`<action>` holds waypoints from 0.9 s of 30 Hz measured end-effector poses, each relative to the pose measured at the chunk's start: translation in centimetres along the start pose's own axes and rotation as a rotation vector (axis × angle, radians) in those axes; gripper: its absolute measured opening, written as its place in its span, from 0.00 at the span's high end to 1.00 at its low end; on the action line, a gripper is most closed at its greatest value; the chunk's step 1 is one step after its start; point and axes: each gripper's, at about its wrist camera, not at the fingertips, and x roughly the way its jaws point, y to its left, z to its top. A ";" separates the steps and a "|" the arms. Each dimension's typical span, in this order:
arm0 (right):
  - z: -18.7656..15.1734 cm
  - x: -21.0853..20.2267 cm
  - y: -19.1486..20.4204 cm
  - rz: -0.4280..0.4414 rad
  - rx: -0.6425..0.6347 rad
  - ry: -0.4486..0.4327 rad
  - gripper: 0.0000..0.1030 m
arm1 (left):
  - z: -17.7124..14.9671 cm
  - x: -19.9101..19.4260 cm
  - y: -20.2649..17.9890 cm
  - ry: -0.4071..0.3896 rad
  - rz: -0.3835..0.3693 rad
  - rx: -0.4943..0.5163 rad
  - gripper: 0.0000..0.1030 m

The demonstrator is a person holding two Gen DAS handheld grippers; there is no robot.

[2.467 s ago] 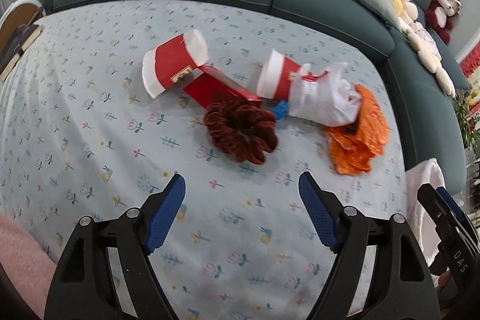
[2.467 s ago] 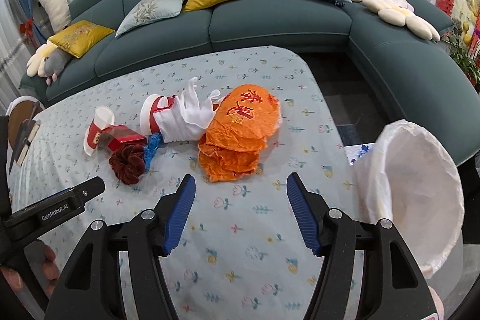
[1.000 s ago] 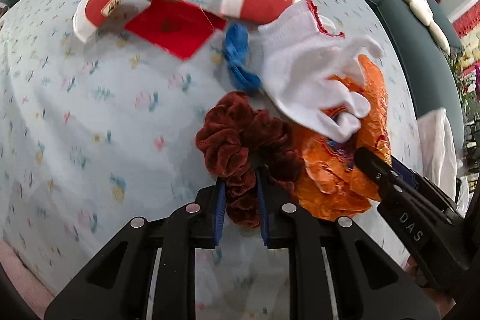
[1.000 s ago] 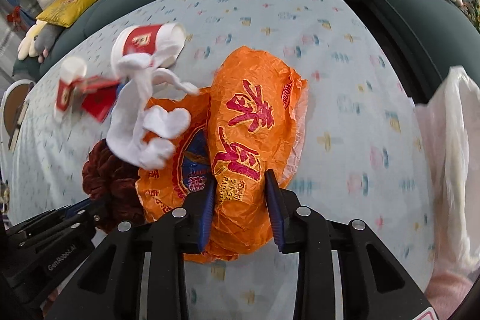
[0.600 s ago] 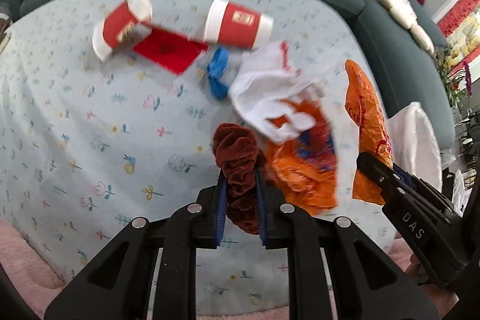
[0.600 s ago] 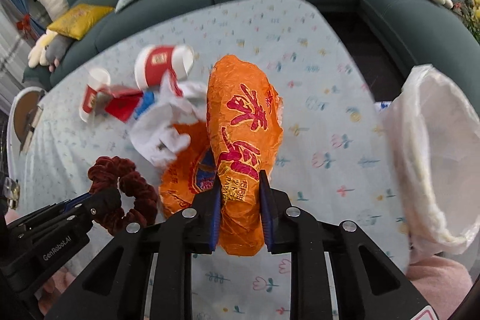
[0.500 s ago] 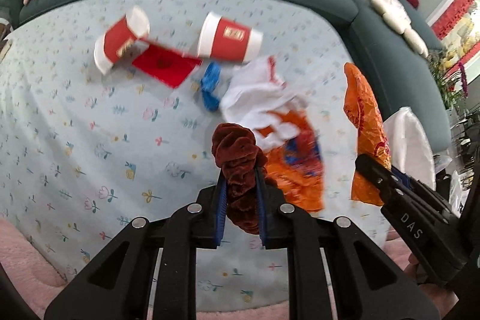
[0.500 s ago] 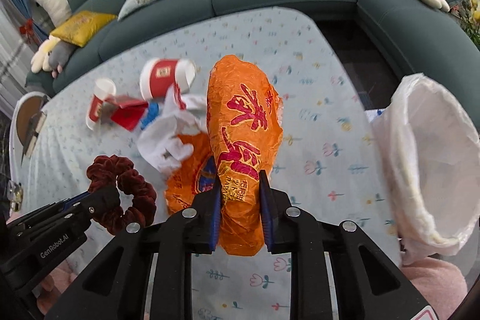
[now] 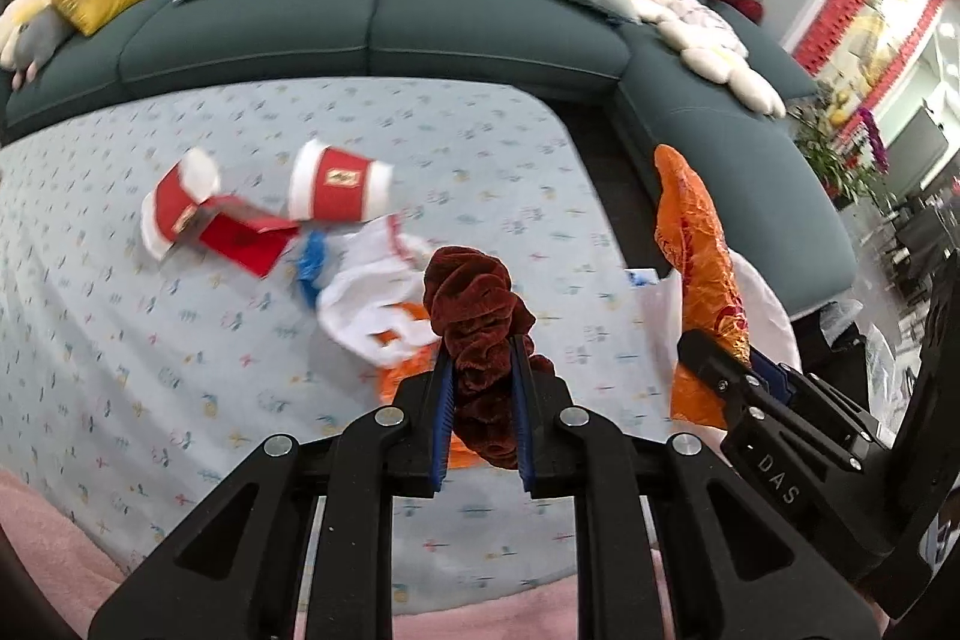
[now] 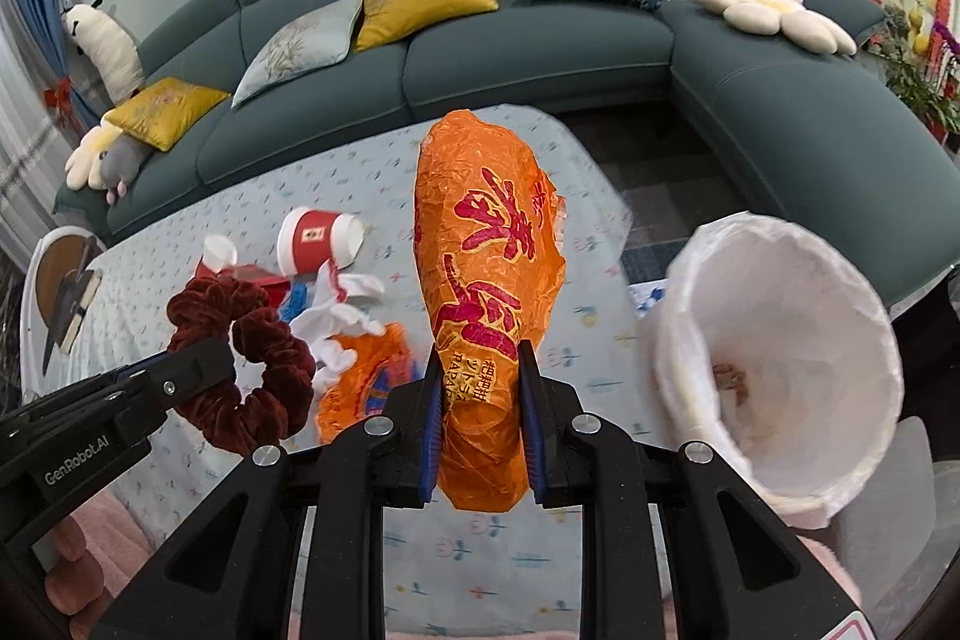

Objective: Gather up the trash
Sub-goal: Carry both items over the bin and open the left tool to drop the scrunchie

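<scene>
My left gripper (image 9: 480,415) is shut on a dark red velvet scrunchie (image 9: 477,316) and holds it above the table; it also shows in the right wrist view (image 10: 240,340). My right gripper (image 10: 480,424) is shut on an orange snack bag (image 10: 486,256), lifted off the table, left of the white-lined trash bin (image 10: 780,340). That bag shows in the left wrist view (image 9: 696,256). On the flowered tablecloth (image 9: 120,340) lie two red paper cups (image 9: 336,190) (image 9: 174,208), a red envelope (image 9: 240,238), a white glove (image 9: 372,292), a blue scrap (image 9: 312,256) and another orange wrapper (image 10: 366,382).
A teal corner sofa (image 10: 540,52) with yellow and grey cushions wraps the far and right sides of the table. A small round side table (image 10: 60,280) stands at the left. Pink carpet (image 9: 48,538) lies below the table's near edge.
Both grippers closed on their items and lifted them off the table. Both have since pulled back and up, and the trash bin has come closer to the orange bag.
</scene>
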 end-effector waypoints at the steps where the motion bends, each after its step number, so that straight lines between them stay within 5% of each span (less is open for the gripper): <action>1: 0.0 -0.3 -0.3 -0.005 0.001 -0.006 0.80 | 0.1 0.0 -0.9 -0.004 -0.006 0.015 0.84; 27: -1.9 -4.0 -14.7 -0.149 0.186 -0.038 0.80 | 0.1 3.4 -17.5 0.039 -0.136 0.280 0.84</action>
